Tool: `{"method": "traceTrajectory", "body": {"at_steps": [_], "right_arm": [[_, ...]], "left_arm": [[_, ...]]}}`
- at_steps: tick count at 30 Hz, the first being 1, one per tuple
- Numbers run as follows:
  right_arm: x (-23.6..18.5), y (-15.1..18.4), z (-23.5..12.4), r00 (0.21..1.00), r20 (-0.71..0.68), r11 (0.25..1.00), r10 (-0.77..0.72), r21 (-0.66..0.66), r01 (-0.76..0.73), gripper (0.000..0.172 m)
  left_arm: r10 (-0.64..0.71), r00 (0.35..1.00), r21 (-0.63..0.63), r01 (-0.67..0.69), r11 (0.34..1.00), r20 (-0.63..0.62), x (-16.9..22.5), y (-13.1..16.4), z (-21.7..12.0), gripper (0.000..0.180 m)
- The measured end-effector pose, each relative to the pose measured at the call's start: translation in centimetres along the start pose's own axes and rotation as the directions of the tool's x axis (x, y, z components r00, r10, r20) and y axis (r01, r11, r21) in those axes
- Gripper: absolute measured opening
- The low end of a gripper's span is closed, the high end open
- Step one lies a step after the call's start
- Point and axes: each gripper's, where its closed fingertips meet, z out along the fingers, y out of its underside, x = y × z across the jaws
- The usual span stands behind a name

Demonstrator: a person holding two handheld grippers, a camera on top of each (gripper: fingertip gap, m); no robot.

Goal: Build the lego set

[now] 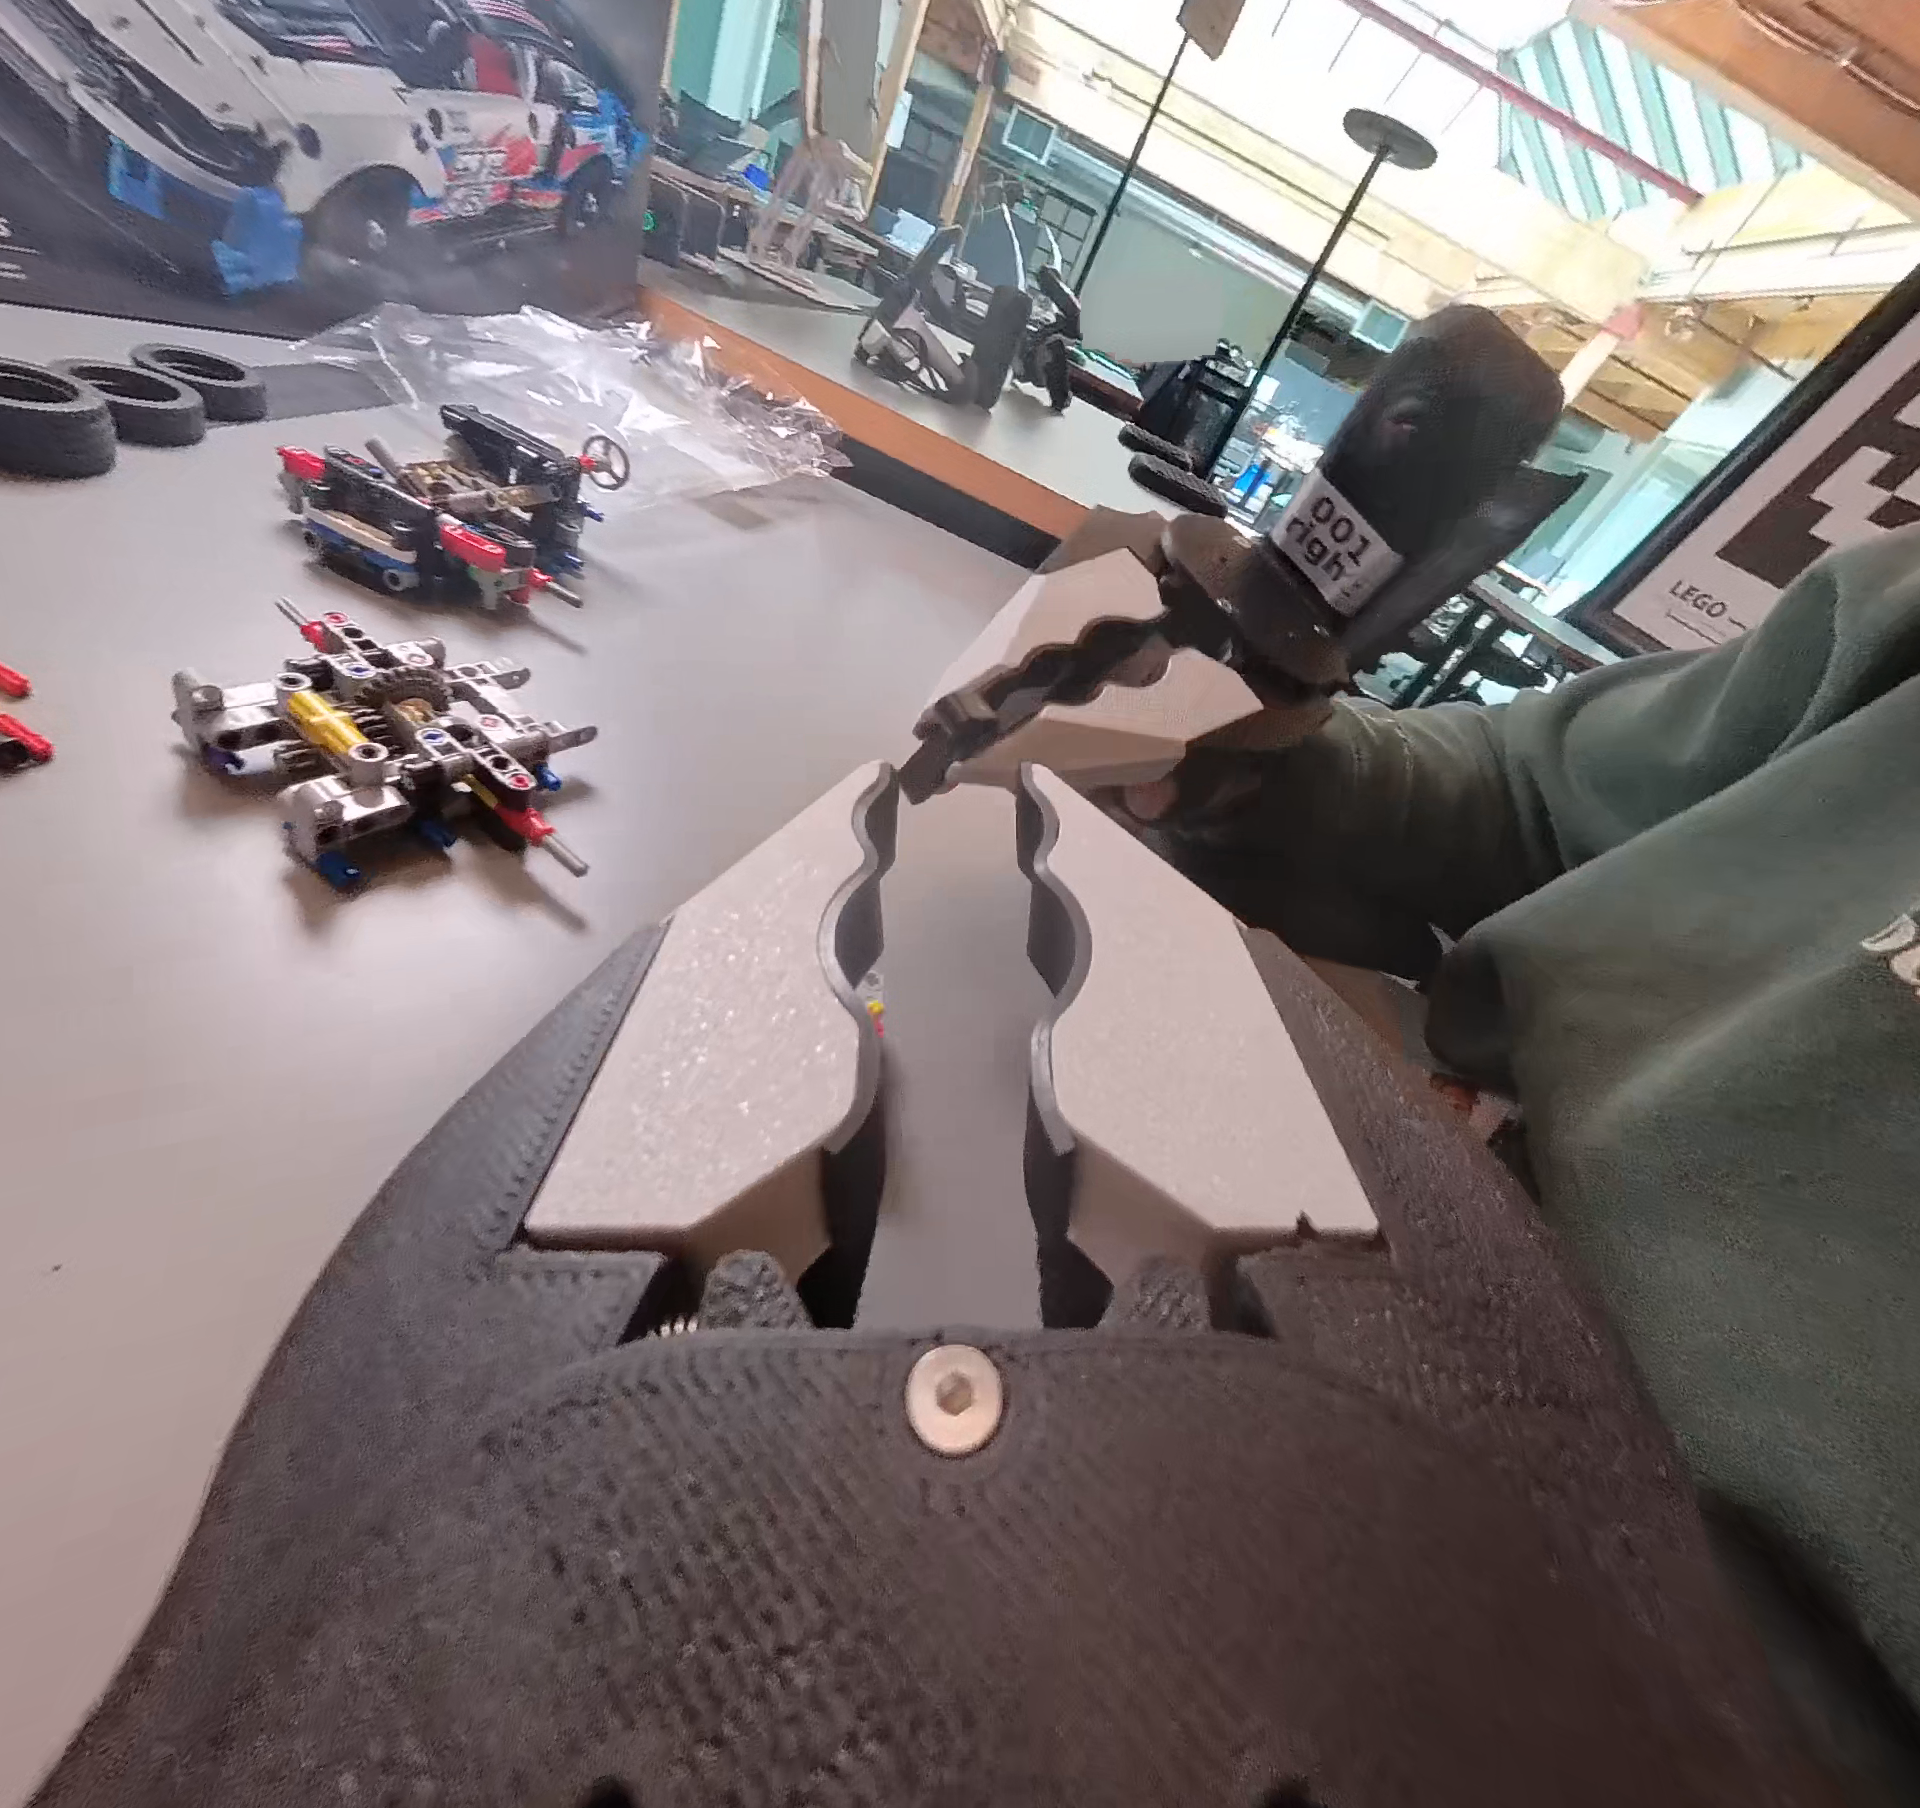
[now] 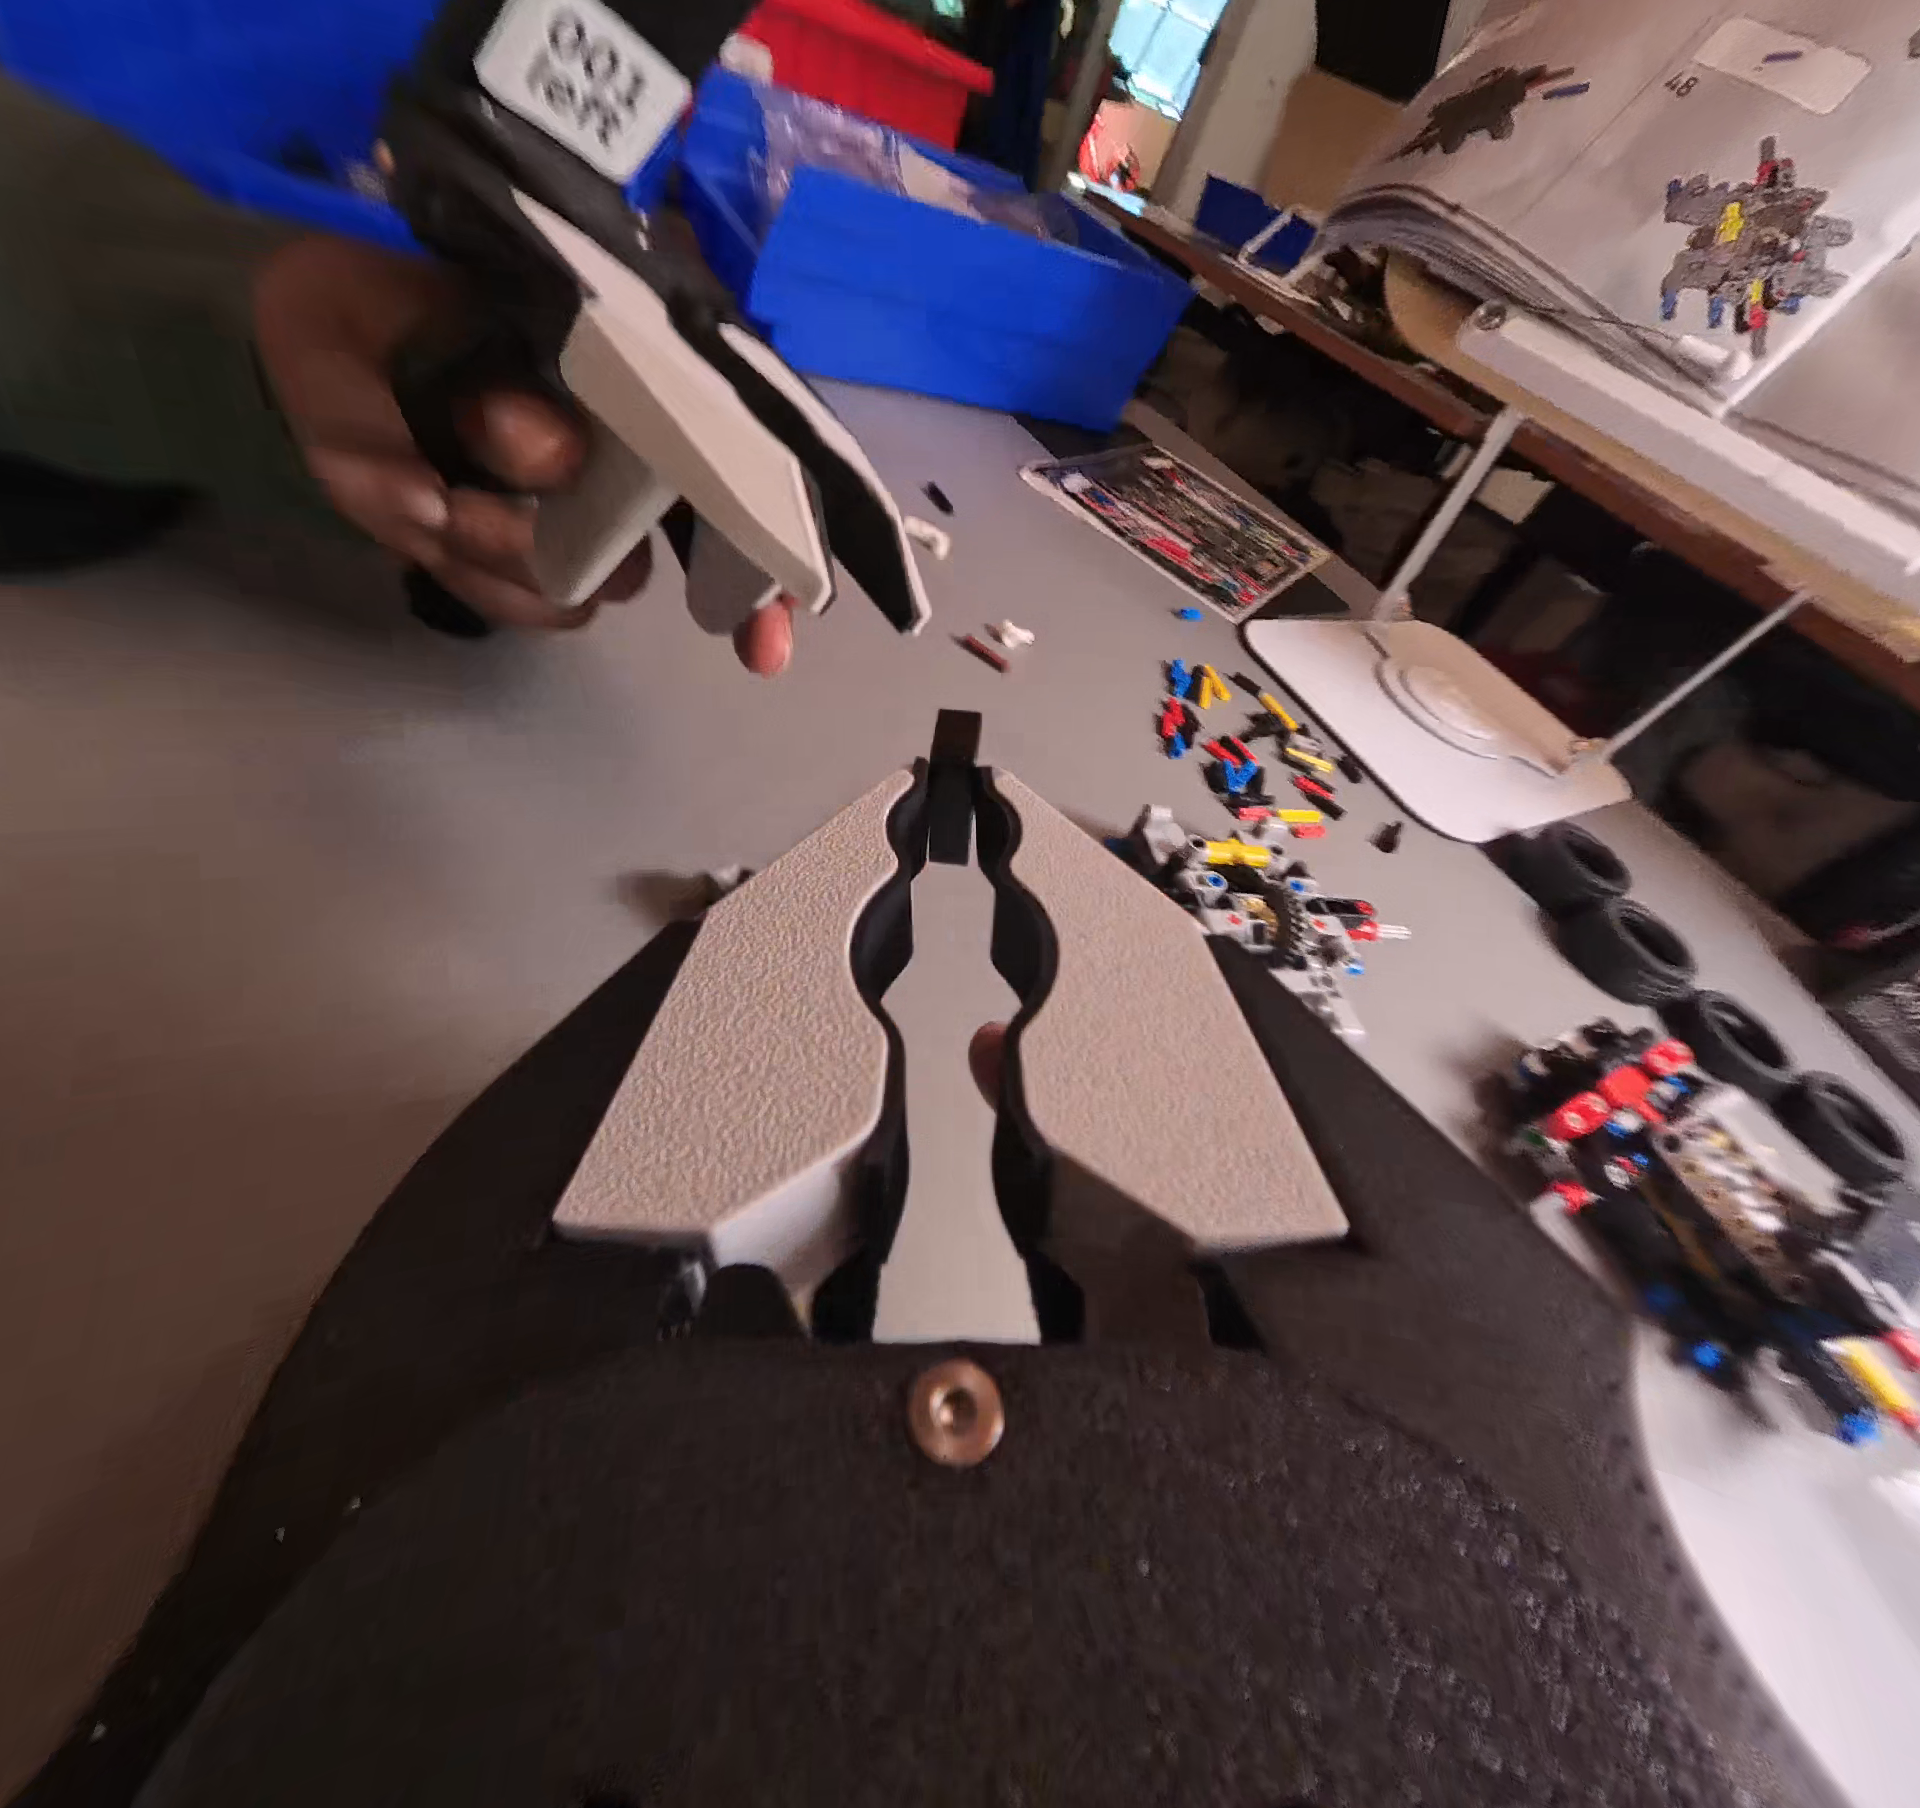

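Note:
My right gripper [image 2: 954,776] is shut on a small black beam piece [image 2: 954,750], which sticks out past the fingertips above the grey table [image 2: 312,875]. In the left wrist view the right gripper [image 1: 935,735] holds that black piece [image 1: 920,776] just in front of my left gripper [image 1: 956,784], which is open with nothing between its pads. In the right wrist view the left gripper [image 2: 868,610] is open and hangs apart from the piece, up and to the left. A grey gear assembly with a yellow part [image 1: 384,750] lies to the left on the table.
A black, red and blue chassis [image 1: 447,511] lies behind the grey assembly, with tyres [image 1: 104,402], a plastic bag [image 1: 582,387] and a car box [image 1: 312,75]. Loose small pieces [image 2: 1247,750], a stand base [image 2: 1434,719] with a booklet [image 2: 1662,148] and blue bins [image 2: 935,283] lie to the right. Less than 4 cm separates the two grippers' tips.

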Motion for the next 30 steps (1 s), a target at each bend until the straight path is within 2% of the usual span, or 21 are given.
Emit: {"method": "traceTrajectory", "body": {"at_steps": [3,6,10,15,18,22,30], "right_arm": [[-0.7,1.4,0.9,0.984,-0.038,0.980,-0.173,-0.104,0.169,0.007],[-1.2,1.9,1.5,0.961,-0.052,0.952,-0.271,-0.160,0.260,0.007],[-1.2,2.1,1.6,0.937,-0.070,0.926,-0.342,-0.193,0.324,0.007],[-1.7,1.9,1.6,0.909,-0.067,0.899,-0.411,-0.194,0.393,0.006],[-1.7,1.8,1.6,0.902,-0.074,0.893,-0.426,-0.197,0.406,0.006],[-1.7,1.7,1.5,0.877,-0.087,0.871,-0.473,-0.200,0.449,0.006],[-1.6,1.3,1.4,0.714,-0.132,0.719,-0.687,-0.257,0.645,0.006]], "left_arm": [[0.011,0.998,-0.035,-0.009,0.999,0.060,-0.6,0.9,0.5,0.026],[0.012,0.997,-0.093,-0.006,0.996,0.071,-0.5,2.1,1.2,0.026],[0.032,0.995,-0.135,-0.020,0.991,0.091,-0.6,2.9,1.4,0.023],[0.068,0.989,-0.157,-0.047,0.986,0.131,-1.2,3.2,1.2,0.011],[0.102,0.980,-0.163,-0.074,0.984,0.169,-1.7,3.1,1.1,0.020],[0.142,0.979,-0.177,-0.116,0.977,0.145,-1.1,3.2,1.2,0.019],[0.219,0.965,-0.200,-0.188,0.962,0.147,-0.6,3.3,1.4,0.020]]}}
